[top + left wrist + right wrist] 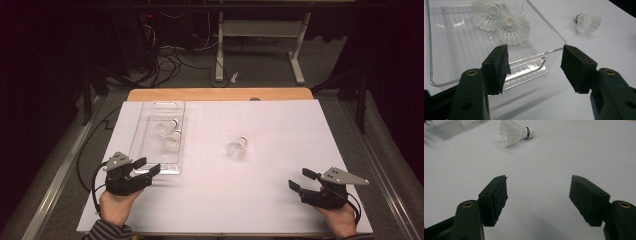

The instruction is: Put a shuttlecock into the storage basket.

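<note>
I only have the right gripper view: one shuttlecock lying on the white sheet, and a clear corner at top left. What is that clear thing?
Observer: A clear plastic tray, lying on the sheet's left half.
Reviewer: Anything in it?
Observer: Two shuttlecocks, close together: the far shuttlecock and the near shuttlecock.
Reviewer: Where is the left hand-held gripper?
Observer: The left hand-held gripper is at the tray's near edge, jaws open, gripping nothing.
</note>
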Tool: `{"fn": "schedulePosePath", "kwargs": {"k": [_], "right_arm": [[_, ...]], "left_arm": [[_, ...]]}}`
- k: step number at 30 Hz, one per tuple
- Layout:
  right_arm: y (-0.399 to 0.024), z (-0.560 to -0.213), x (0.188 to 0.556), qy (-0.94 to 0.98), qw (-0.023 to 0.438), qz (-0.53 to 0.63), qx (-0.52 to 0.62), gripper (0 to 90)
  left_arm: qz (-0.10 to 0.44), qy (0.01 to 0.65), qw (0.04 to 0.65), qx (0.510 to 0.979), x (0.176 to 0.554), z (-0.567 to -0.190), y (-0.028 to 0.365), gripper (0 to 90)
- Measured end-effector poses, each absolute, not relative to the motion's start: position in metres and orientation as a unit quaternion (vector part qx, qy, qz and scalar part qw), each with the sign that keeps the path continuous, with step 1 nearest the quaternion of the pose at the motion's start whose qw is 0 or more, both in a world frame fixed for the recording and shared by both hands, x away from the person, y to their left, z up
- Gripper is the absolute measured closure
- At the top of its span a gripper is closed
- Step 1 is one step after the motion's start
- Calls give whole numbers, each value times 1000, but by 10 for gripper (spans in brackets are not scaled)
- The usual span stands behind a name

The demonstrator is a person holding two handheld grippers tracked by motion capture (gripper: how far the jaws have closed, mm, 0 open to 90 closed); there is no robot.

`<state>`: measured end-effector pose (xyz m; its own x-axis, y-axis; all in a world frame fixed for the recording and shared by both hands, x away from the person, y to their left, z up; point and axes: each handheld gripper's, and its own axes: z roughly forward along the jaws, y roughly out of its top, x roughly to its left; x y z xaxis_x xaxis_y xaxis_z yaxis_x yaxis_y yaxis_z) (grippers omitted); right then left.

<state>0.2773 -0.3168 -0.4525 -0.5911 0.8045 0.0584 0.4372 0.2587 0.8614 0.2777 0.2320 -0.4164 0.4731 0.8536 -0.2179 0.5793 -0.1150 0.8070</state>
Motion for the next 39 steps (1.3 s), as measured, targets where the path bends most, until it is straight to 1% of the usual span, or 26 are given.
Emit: {"fn": "schedulePosePath", "kwargs": {"k": [11, 39], "right_arm": [[-317, -452, 277, 766, 202, 455, 406, 312], [-318, -452, 277, 767, 203, 455, 404, 312]], "left_arm": [[150, 484, 456, 731, 274, -418, 231, 392], [128, 463, 455, 750, 281, -411, 206, 407]]}}
